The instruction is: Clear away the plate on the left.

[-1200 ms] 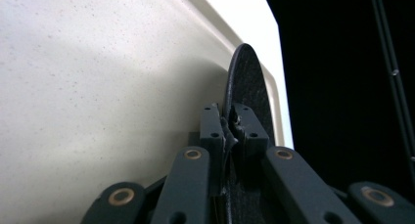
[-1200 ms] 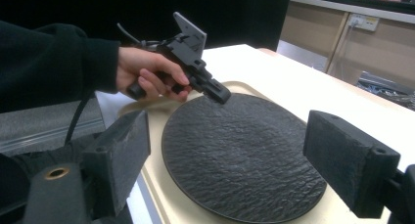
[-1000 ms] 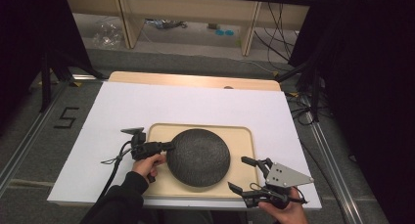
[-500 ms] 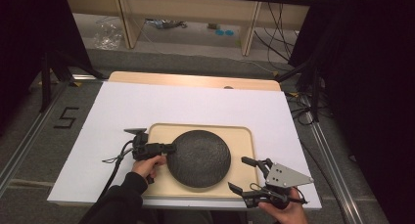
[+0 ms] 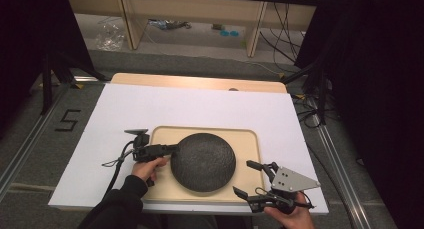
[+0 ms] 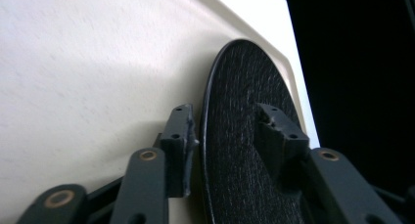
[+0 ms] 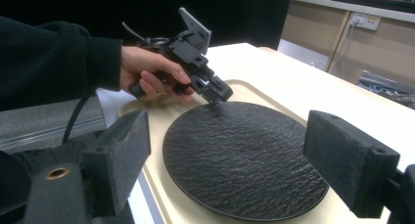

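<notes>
A round black plate [image 5: 203, 161] with a rough surface lies on a cream tray [image 5: 246, 139] on the white table. My left gripper [image 5: 172, 149] comes in from the left and is shut on the plate's left rim. In the left gripper view one jaw sits under the rim and the other on top of the plate [image 6: 244, 136]. My right gripper [image 5: 242, 177] hovers open at the tray's front right corner, just clear of the plate. The right gripper view looks across the plate [image 7: 244, 160] to the left gripper [image 7: 218, 94] and the hand holding it.
The white table top [image 5: 200, 104] has free room behind and to the left of the tray. A wooden shelf unit [image 5: 200, 19] stands behind the table. Cables [image 5: 310, 109] lie on the floor at right, and a "5" mark [image 5: 67, 120] at left.
</notes>
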The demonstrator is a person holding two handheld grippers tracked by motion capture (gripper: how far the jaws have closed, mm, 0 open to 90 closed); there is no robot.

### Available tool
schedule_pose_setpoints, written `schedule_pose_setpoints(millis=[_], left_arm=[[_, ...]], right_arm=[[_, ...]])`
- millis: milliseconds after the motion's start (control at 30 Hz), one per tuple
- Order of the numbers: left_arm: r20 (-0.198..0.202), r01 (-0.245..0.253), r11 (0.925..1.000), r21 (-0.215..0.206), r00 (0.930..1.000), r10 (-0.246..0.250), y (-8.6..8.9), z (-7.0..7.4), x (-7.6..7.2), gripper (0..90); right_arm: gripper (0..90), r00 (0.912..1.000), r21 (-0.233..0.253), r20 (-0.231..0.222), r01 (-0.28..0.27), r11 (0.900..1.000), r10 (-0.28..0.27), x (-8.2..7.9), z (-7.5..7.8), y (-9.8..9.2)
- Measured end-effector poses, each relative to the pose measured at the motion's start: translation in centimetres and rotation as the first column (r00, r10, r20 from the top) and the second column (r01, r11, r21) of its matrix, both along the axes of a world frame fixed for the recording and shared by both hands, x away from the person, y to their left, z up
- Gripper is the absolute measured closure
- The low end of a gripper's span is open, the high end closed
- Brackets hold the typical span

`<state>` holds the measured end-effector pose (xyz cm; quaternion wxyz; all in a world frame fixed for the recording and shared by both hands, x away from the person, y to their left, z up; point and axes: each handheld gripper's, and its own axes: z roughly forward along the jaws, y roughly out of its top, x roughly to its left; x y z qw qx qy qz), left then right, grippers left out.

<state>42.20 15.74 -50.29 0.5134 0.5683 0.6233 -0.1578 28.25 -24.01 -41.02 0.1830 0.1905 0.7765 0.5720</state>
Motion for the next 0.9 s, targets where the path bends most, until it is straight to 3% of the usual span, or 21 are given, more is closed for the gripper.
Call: schedule_pose_setpoints(millis=[300,433,667,900], left_arm=[[-0.001,0.038,0.999,0.023,0.9993,-0.038,0.9,0.7,-0.1,47.0],[0.024,0.059,0.997,0.05,0.9979,-0.06,1.5,1.2,-0.3,45.1],[0.044,0.046,0.9978,0.048,0.9979,-0.048,2.5,2.3,-0.7,42.7],[0.08,0.042,0.996,0.079,0.9956,-0.048,4.0,3.3,-1.4,38.0]], right_arm=[[18.9,0.9999,0.007,0.003,-0.01,1.0,0.01,0.0,-0.1,0.1],[18.9,1.0,0.002,0.0,-0.007,1.0,0.007,0.0,0.0,0.0],[18.9,1.0,-0.002,0.0,-0.002,1.0,0.002,0.0,0.0,0.0],[18.9,1.0,-0.009,-0.007,0.001,1.0,-0.001,0.0,-0.1,-0.1]])
